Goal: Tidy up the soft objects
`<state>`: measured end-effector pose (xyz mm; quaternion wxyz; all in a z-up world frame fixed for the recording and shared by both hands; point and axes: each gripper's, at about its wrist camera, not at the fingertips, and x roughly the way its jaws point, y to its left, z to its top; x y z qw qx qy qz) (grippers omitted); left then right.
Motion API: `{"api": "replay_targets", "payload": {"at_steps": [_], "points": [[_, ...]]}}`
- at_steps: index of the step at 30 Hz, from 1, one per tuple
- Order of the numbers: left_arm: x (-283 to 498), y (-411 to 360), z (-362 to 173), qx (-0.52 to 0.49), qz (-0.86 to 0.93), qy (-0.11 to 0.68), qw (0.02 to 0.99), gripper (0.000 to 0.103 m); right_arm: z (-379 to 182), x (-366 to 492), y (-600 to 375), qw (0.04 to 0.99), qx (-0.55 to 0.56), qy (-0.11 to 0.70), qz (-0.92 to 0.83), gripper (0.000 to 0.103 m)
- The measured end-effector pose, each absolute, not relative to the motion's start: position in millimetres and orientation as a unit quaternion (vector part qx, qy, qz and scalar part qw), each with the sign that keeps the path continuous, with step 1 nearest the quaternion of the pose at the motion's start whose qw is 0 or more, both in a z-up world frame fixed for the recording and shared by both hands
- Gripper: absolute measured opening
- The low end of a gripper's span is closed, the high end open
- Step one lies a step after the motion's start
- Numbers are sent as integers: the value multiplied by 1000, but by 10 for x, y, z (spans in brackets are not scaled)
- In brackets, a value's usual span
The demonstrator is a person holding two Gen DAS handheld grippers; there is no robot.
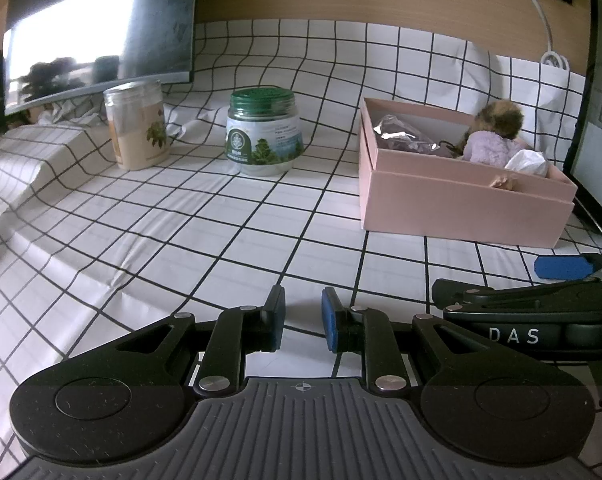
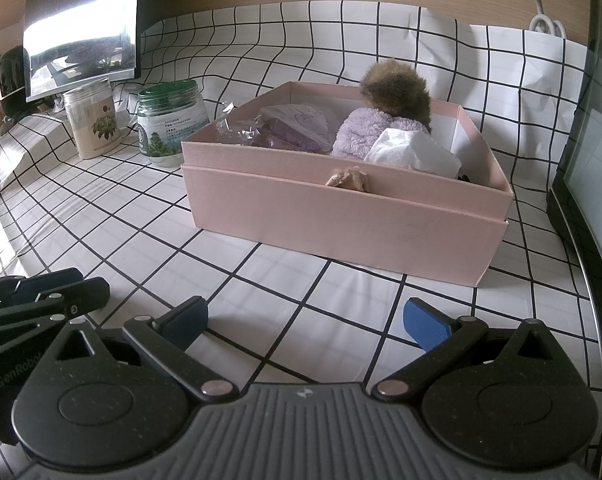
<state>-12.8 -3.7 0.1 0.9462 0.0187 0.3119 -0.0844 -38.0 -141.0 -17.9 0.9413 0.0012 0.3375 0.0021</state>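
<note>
Right claw [image 1: 563,268] half cut off

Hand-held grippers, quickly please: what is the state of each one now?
Left hand-held gripper: open with a narrow gap, holding nothing.
Right hand-held gripper: open wide, holding nothing.

You're at a home desk [image 1: 261,216] under a checked cloth: a monitor [image 1: 101,32] stands behind, with jars [image 1: 263,132] and a charging cable [image 1: 537,12] nearby.
</note>
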Motion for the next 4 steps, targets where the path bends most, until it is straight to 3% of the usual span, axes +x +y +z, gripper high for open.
{"api": "replay_targets", "payload": {"at_steps": [4], "points": [[-136, -63, 5, 19, -90, 312, 946, 26, -176, -381, -1415, 941, 1, 338, 2, 103]]}}
